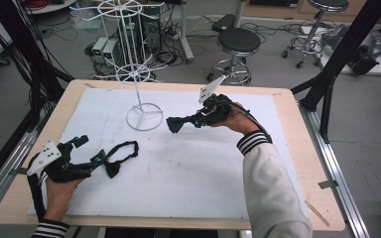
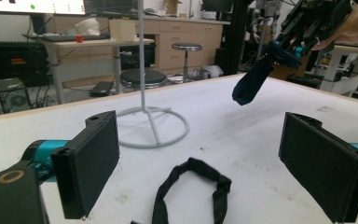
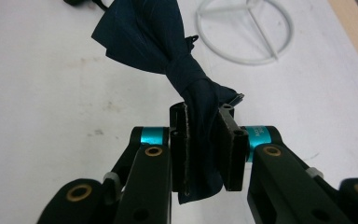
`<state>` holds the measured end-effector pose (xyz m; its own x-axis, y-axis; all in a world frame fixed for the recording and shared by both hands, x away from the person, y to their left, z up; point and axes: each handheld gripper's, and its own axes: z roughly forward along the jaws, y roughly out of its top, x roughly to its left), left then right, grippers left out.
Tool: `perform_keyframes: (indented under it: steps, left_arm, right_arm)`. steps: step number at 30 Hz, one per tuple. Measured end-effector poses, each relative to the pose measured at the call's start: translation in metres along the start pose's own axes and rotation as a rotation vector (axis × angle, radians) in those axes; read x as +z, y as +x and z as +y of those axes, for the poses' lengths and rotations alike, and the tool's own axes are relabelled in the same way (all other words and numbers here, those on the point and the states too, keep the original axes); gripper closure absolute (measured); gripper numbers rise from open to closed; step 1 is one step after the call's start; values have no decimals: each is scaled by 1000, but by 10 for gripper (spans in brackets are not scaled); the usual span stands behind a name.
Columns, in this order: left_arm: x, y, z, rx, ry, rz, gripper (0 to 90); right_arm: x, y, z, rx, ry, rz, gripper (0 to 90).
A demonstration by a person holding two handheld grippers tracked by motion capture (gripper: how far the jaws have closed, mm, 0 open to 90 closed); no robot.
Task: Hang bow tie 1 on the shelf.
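Your right tongs [image 3: 204,149] are clamped on one wing of a dark navy bow tie [image 3: 168,51]; in the right gripper view the fabric is pinched between both pads, knot just past the tips, free wing fanning out beyond it. In the high view the right tongs [image 1: 191,120] hold that navy tie [image 1: 176,124] off the desk, long axis roughly level, free wing pointing toward your left, hanging just beside the base ring of the white wire stand [image 1: 144,117]. The stand's pole rises from the ring with spoked wire tiers above; it sits on the far-left part of the white mat [image 1: 188,168]. Your left tongs [image 2: 205,163] are wide open, nothing between the pads, both pads low over the mat. In the high view the left tongs [image 1: 99,161] sit at the near-left of the mat, right at a second, black bow tie [image 1: 112,168]; I can't tell if a pad touches it. That tie lies flat, bow toward you, its strap loop [image 2: 191,186] running away toward the stand. The two ties are well apart. Open mat from centre to the right and near edges, bare in front of your right forearm. Wood margin of the desk [image 1: 297,148] shows all round the mat; black frame posts stand off the left and right edges, stools and cables on the floor beyond the far edge.
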<state>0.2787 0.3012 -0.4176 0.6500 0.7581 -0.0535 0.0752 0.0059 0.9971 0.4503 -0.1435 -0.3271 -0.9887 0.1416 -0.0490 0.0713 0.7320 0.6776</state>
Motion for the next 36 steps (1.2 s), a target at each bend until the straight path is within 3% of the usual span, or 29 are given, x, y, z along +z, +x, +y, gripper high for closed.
perform_keyframes:
  steps: [6, 12, 17, 19, 23, 36]
  left_arm:
    - [6, -2, 18, 32, 27, -47, 127]
    - [22, -10, 44, 77, 60, -135, 127]
    - [30, -16, 55, 73, 59, -194, 126]
    - [34, -19, 60, 75, 61, -208, 126]
    - [42, -26, 70, 83, 71, -246, 127]
    - [70, -48, 95, 109, 115, -337, 126]
  right_arm:
    - [-10, 13, 10, -13, -33, 5, 775]
    - [-22, 24, 17, 25, -72, 21, 776]
    - [-29, 32, 20, 28, -87, 13, 775]
    - [-33, 37, 18, 36, -134, 3, 775]
    - [-35, 43, 11, 44, -185, -9, 775]
    - [-29, 63, 7, 75, -252, -39, 769]
